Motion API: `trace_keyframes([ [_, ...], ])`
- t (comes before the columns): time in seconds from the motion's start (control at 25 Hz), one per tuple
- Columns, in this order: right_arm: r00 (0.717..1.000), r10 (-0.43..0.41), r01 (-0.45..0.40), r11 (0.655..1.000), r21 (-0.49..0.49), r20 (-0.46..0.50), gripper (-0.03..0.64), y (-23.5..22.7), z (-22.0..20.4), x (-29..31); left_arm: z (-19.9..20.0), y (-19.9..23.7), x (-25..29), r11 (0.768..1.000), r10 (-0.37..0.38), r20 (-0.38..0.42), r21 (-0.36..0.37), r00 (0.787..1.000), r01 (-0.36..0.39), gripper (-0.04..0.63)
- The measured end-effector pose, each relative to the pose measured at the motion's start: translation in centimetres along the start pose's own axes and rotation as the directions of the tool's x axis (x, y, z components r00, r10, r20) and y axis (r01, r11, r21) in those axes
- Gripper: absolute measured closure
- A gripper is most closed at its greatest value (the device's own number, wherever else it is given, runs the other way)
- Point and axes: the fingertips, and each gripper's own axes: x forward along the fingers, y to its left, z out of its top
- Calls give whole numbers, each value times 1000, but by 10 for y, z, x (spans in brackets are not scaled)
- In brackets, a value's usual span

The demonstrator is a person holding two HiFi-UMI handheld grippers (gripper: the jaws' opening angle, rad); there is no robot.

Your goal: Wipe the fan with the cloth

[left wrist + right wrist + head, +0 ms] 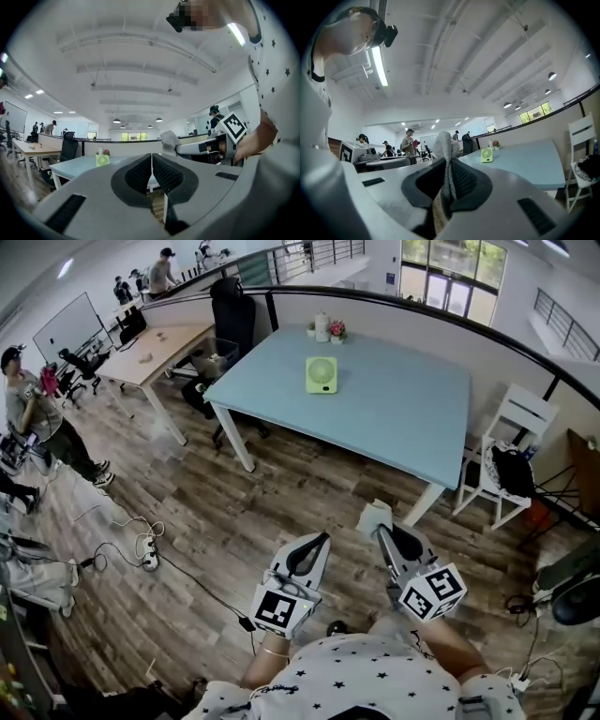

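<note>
A small green fan [322, 374] stands near the far edge of a light blue table [403, 418] while, well short of it, the right gripper [380, 531] clenches a grey cloth [374, 517] and the left gripper [322, 539] is clenched empty.

Open-plan office: wood-look floor [234, 512], a low partition wall [422, 320] behind a light blue table [403, 427], and a wooden desk [155, 348] with a black office chair [232, 310] beside it. Whiteboard [67, 326] at the left, railing [309, 254] along the back, people [161, 270] standing at far desks. Power strip [148, 557] with loose cables on the floor, rows of ceiling lamps [116, 121] overhead.
</note>
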Motion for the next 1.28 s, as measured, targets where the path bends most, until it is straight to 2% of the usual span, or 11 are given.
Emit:
trace_keyframes([
  [0.44,1000,23,-22,999,24,-15,589,-14,-5,45,-17,38,6,1000,11,-20,-18,1000,-11,563],
  [0.72,996,86,-85,996,40,-21,589,-44,-3,107,-15,85,31,996,86,-33,-24,996,-87,563],
  [0.88,992,127,-126,991,45,-19,589,-61,0,144,-14,119,53,990,140,-41,-14,989,-140,563],
  [1.0,990,138,-137,989,63,-22,589,-80,3,165,-12,138,73,986,162,-37,-38,986,-164,563],
  [1.12,989,146,-143,987,69,-31,589,-100,7,183,-10,155,99,983,170,-36,-62,985,-172,563],
  [1.28,990,136,-132,988,84,-44,589,-133,6,206,-13,173,136,985,162,-58,-47,985,-165,563],
])
